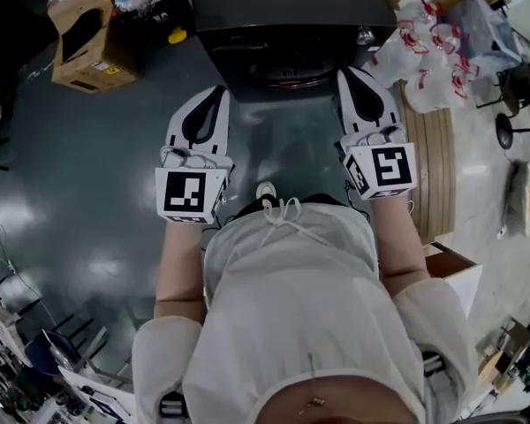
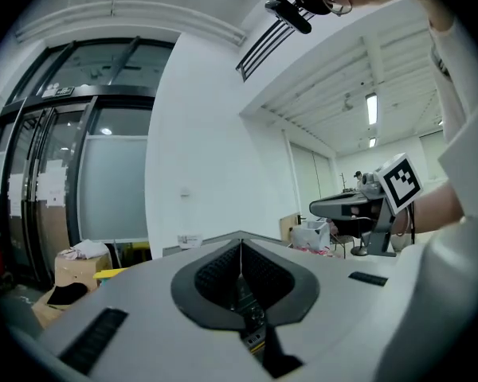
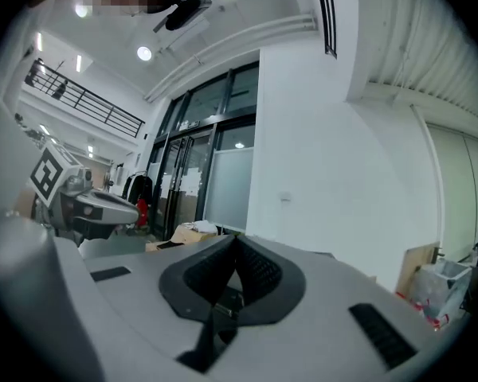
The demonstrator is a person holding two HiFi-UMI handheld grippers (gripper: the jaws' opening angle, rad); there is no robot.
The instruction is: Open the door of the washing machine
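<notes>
In the head view the black washing machine (image 1: 291, 16) stands on the floor ahead of the person, seen from above; its round front door (image 1: 287, 79) shows only as a curved edge at its near side. My left gripper (image 1: 221, 93) and right gripper (image 1: 348, 74) are held up side by side in front of it, pointing toward it without touching. Each pair of jaws meets at the tips with nothing between. The left gripper view shows my left gripper (image 2: 240, 242) against a white wall; my right gripper (image 3: 237, 237) in its own view faces wall and glass doors. Neither gripper view shows the machine.
A cardboard box (image 1: 87, 49) and a yellow object (image 1: 177, 35) lie left of the machine. White plastic bags (image 1: 428, 56) and a wooden slatted board (image 1: 435, 162) are at the right, with a chair base (image 1: 514, 104) beyond. Dark green floor (image 1: 71, 175) spreads to the left.
</notes>
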